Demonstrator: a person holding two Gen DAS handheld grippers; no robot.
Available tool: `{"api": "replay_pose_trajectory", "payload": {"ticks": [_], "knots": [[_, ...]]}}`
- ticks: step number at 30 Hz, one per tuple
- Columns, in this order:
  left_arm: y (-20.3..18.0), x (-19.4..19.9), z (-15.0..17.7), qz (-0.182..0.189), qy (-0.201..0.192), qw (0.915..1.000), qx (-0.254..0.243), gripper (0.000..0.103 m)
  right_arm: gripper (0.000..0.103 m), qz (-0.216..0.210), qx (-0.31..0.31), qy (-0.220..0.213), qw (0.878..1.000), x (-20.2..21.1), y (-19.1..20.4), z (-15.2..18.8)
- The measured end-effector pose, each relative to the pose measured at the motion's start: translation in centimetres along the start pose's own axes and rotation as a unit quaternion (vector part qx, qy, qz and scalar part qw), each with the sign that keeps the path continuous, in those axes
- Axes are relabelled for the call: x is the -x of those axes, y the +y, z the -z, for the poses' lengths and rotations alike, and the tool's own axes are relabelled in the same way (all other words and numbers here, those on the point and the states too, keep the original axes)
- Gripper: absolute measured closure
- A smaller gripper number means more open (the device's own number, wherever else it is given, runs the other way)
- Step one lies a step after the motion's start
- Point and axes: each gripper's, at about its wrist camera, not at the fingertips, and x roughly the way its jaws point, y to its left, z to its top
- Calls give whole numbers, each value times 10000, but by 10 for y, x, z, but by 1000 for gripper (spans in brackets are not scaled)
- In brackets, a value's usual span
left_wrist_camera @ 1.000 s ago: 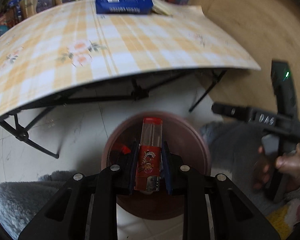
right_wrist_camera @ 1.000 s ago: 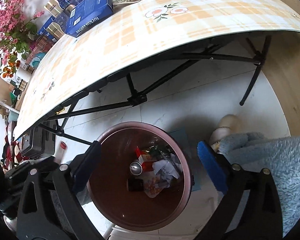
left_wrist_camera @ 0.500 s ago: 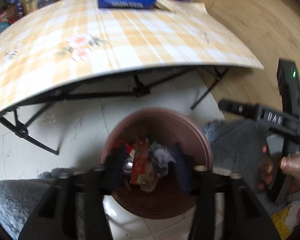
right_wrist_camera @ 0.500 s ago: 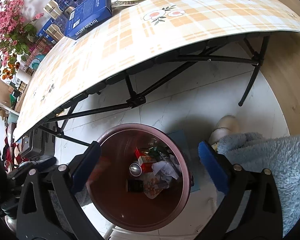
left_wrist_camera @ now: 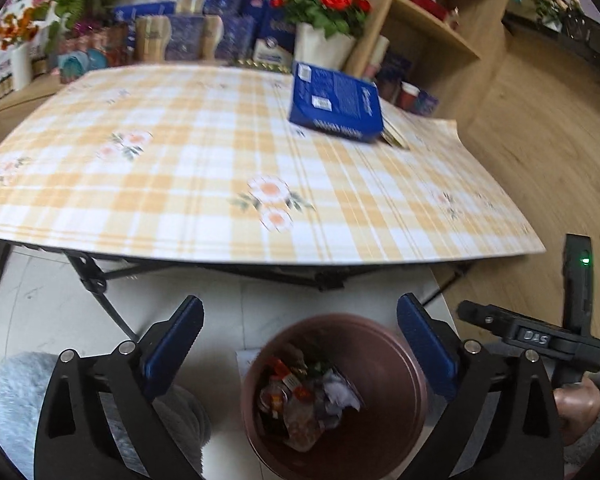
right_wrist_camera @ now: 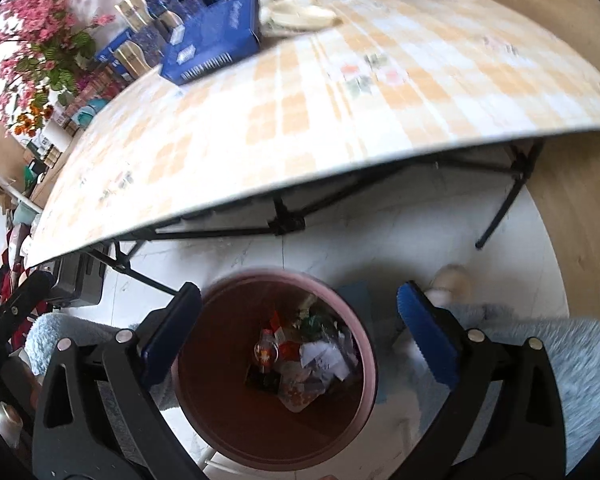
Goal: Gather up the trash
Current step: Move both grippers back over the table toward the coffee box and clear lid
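Drop made, both grippers empty above the bin

The left gripper (left_wrist_camera: 300,344) had just been opening and its jaws stood spread with nothing between them; the right gripper (right_wrist_camera: 300,336) likewise hung wide and empty. Below both, on the floor near the table's (left_wrist_camera: 220,184) near edge, the brown bin (left_wrist_camera: 396,364) held the trash (left_wrist_camera: 304,404), a red-labelled container (right_wrist_camera: 266,350) among crumpled wrappers. The release step looked finished. Next would likely come a search for remaining litter; the tabletop showed only a blue box (left_wrist_camera: 338,104) at its far right.

The bin (left_wrist_camera: 396,364) runs off the lower edge of the left view. The trash (right_wrist_camera: 300,360) inside blurs together; labels are unreadable.
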Motion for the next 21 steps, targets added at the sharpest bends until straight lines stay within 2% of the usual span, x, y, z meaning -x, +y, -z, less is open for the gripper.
{"api": "replay_pose_trajectory", "payload": {"ticks": [3, 8, 14, 17, 21], "knots": [[1, 6, -10, -62, -209, 9998, -42, 6, 6, 53, 129, -155, 9998, 12, 3, -15], [-2, 19, -33, -469, -620, 9963, -360, 6, 6, 210, 271, -477, 9983, 33, 2, -50], [11, 31, -76, -421, -1033, 9936, -149, 6, 6, 166, 496, -747, 9958, 48, 0, -84], [21, 36, -103, -347, -1336, 9904, -14, 6, 6, 235, 689, -840, 9938, 50, -2, -100], [29, 34, -129, -364, -1519, 9876, 125, 6, 6, 390, 973, -1051, 9889, 48, -3, -119]]}}
